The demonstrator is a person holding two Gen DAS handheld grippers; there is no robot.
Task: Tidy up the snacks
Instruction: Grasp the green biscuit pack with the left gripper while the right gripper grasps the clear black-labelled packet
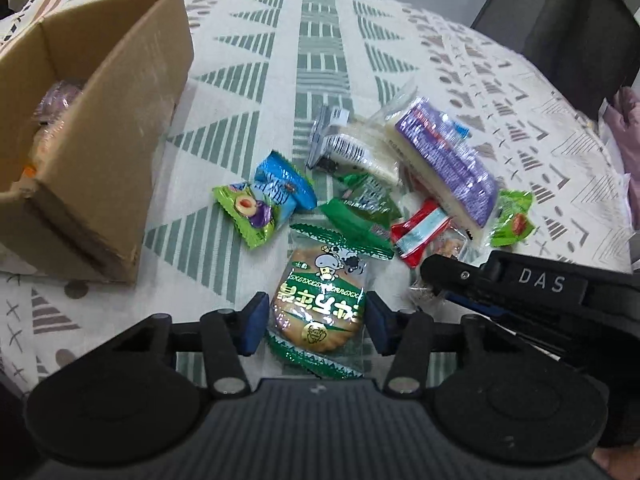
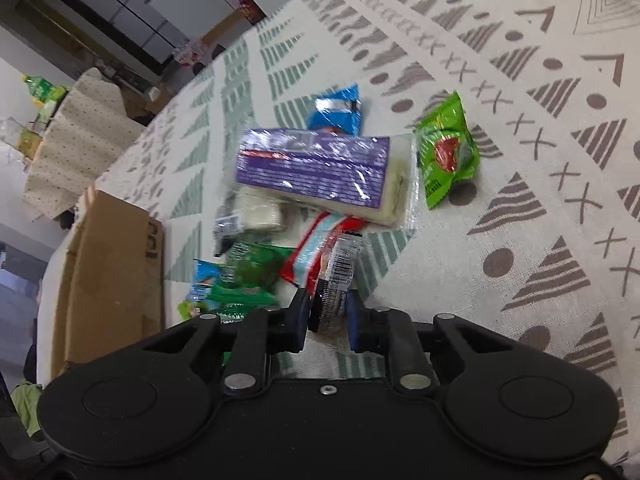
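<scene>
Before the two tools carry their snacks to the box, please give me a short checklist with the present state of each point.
1. Left tool around biscuit pack: ok, a pad on each side, though contact is unclear.
2. Right tool shut on small packet: ok.
3. Box open on top: ok.
4. Room left in box: cannot tell, inside mostly hidden.
5. Right tool's packet free of red packet: cannot tell, they overlap.

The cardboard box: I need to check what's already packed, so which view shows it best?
The left wrist view: the cardboard box is seen from above its open top, with wrapped snacks visible inside. The right wrist view shows only its outer wall and a flap, nothing of the contents.
</scene>
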